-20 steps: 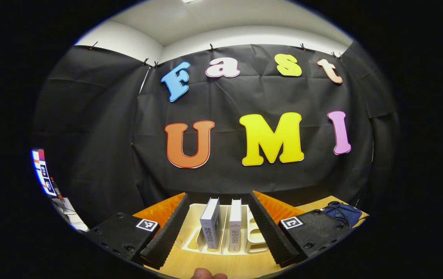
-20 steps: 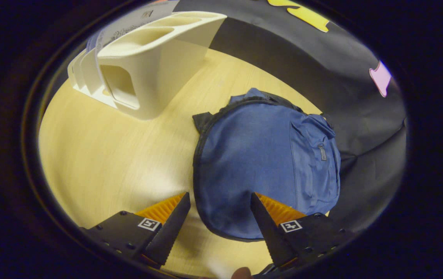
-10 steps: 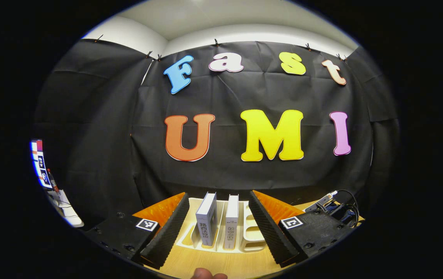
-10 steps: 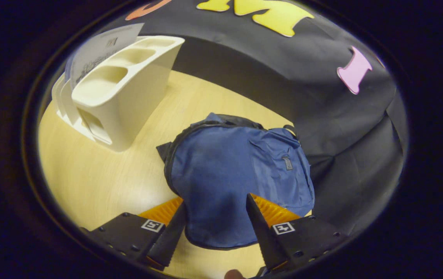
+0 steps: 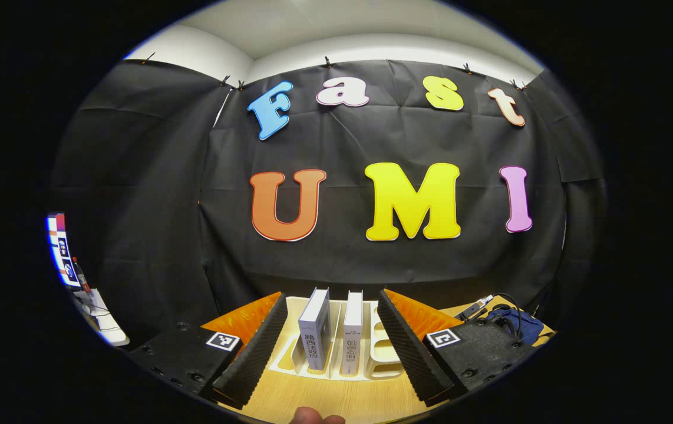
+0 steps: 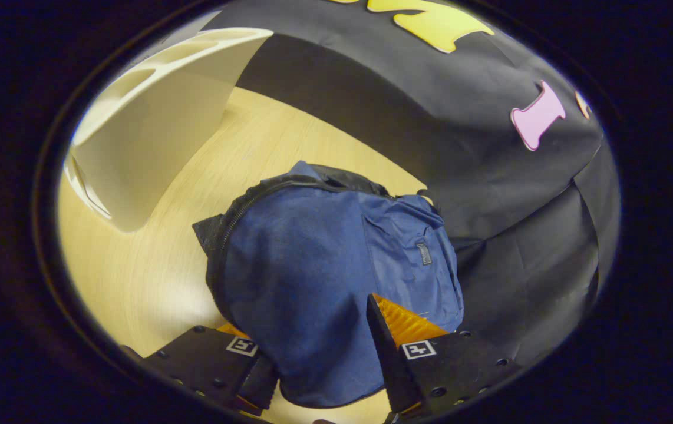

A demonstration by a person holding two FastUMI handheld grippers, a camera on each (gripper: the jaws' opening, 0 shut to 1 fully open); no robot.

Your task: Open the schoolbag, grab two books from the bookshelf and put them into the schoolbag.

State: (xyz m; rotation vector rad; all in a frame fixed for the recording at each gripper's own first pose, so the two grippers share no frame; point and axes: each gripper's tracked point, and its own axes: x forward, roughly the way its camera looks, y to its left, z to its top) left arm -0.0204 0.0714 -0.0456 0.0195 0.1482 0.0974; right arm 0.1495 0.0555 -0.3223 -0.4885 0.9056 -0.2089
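Blue fabric schoolbag [image 6: 313,277] lying zipped on pale wooden table [image 6: 154,253], bottom edge between spread fingers of right gripper [image 6: 319,365], not yet pinched. Opening step judged in hand: next, finding the zipper pull. Left gripper [image 5: 333,347] agape, facing 2 white upright books [image 5: 333,338] in cream plastic bookshelf [image 5: 380,359].

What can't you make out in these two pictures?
- Right gripper view: whether the bag is unzipped; its flap hides the zip's far side.
- Right gripper view: the left finger tip, tucked under the bag's edge, so whether the right gripper pinches the cloth.
- Right gripper view: the bookshelf, cut off by the edge.
- Left gripper view: the book titles, too small.
- Left gripper view: the bag, mostly behind a finger.
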